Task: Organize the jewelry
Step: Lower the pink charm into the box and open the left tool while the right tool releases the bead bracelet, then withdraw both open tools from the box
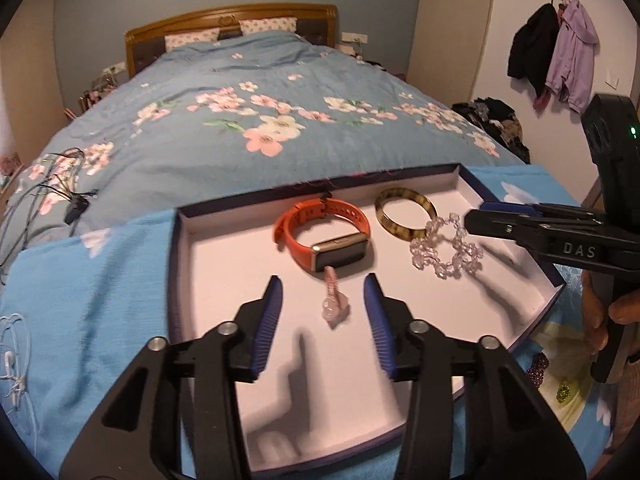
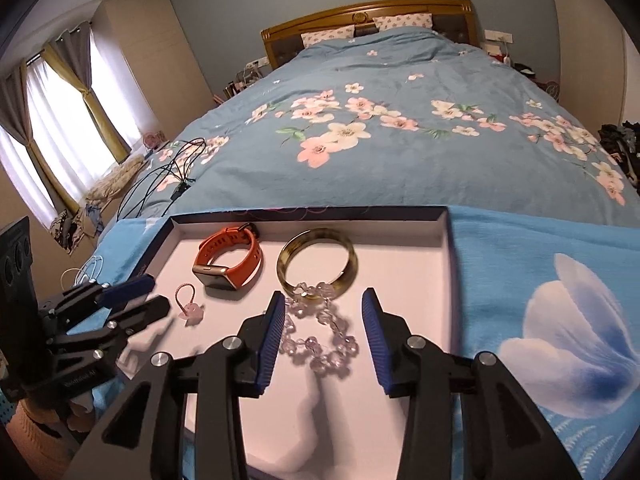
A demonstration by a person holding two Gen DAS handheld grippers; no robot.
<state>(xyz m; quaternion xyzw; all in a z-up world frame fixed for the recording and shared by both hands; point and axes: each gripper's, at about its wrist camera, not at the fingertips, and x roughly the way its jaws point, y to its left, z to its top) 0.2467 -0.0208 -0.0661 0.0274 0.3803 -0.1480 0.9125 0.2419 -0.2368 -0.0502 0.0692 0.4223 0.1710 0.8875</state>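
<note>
A white-lined tray (image 1: 224, 256) (image 2: 416, 280) lies on a blue cloth at the foot of the bed. In it are an orange-strapped smartwatch (image 1: 324, 236) (image 2: 228, 256), a tortoiseshell bangle (image 1: 404, 212) (image 2: 318, 260), a clear bead bracelet (image 1: 446, 246) (image 2: 320, 332) leaning on the bangle, and a pink pendant (image 1: 334, 300) (image 2: 188, 306). My left gripper (image 1: 324, 308) (image 2: 140, 296) is open, its fingers either side of the pendant. My right gripper (image 2: 323, 336) (image 1: 486, 216) is open, its fingers either side of the bead bracelet.
The floral quilt (image 1: 256, 128) fills the bed behind the tray. Black cables (image 1: 56, 196) (image 2: 168, 172) lie on it at the left. White earphones (image 1: 16, 356) lie on the cloth at left. Dark and green beaded pieces (image 1: 548, 376) lie right of the tray.
</note>
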